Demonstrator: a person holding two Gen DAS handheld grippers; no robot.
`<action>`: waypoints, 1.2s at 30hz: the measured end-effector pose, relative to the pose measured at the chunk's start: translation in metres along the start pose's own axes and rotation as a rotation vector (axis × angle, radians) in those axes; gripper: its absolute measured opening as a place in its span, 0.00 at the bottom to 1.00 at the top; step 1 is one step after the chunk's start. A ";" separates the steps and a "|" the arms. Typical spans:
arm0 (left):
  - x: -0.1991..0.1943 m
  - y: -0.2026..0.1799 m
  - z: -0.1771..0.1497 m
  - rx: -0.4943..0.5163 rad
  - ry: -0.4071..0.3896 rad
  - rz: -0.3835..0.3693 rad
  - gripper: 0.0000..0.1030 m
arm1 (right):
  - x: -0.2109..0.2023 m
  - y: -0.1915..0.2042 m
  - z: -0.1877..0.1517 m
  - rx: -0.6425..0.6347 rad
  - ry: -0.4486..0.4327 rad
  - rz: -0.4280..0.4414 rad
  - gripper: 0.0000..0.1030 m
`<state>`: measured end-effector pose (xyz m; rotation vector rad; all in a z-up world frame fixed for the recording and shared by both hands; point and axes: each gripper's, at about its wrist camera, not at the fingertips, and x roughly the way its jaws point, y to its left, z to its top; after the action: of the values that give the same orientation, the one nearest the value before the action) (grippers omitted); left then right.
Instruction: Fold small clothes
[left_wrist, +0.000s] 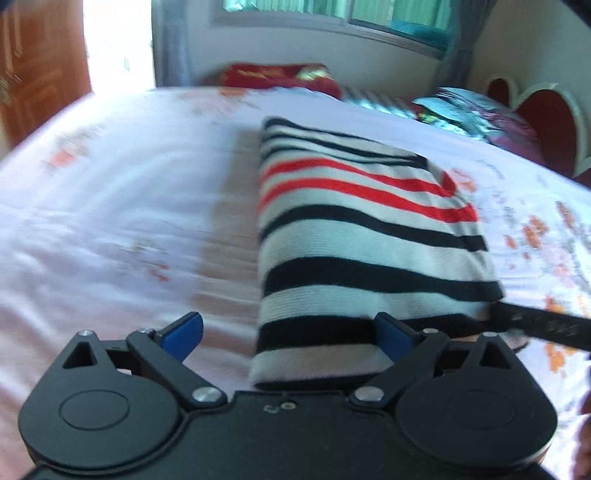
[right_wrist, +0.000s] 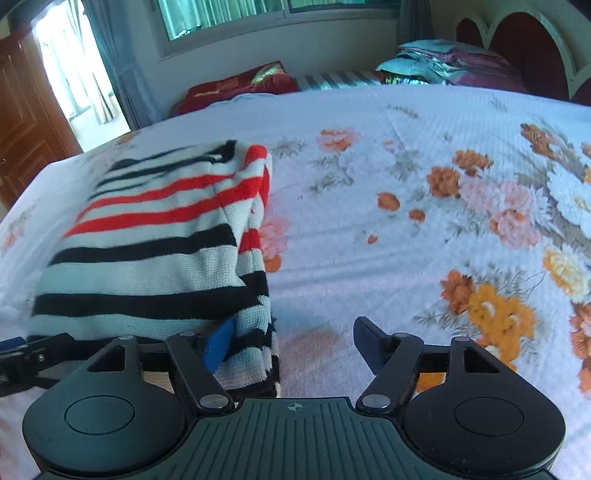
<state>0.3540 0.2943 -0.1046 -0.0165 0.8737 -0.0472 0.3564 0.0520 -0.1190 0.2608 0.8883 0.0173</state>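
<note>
A small knit garment (left_wrist: 354, 229) with white, black and red stripes lies folded in a narrow stack on the bed. My left gripper (left_wrist: 288, 338) is open at its near end, with the right blue pad (left_wrist: 391, 339) against the fabric. In the right wrist view the garment (right_wrist: 159, 251) lies at the left. My right gripper (right_wrist: 295, 343) is open at its near right corner, and its left blue pad (right_wrist: 219, 343) touches the folded edge. Part of the right gripper shows in the left wrist view (left_wrist: 539, 326).
The bed is covered by a white floral sheet (right_wrist: 424, 229). Red pillows (right_wrist: 240, 86) and folded blankets (right_wrist: 443, 61) lie at the far side near the headboard (right_wrist: 524, 40). A wooden door (right_wrist: 22, 122) stands at the left.
</note>
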 end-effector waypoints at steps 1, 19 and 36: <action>-0.008 -0.002 -0.002 0.004 -0.018 0.040 0.96 | -0.008 -0.002 -0.001 0.014 -0.010 0.010 0.69; -0.217 -0.038 -0.092 -0.070 -0.214 0.162 0.95 | -0.212 -0.030 -0.095 -0.167 -0.091 0.241 0.89; -0.358 -0.065 -0.133 -0.078 -0.267 0.161 0.96 | -0.376 -0.031 -0.144 -0.233 -0.462 0.140 1.00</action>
<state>0.0203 0.2475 0.0860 -0.0245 0.6077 0.1370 0.0047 0.0076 0.0746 0.1007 0.4016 0.1827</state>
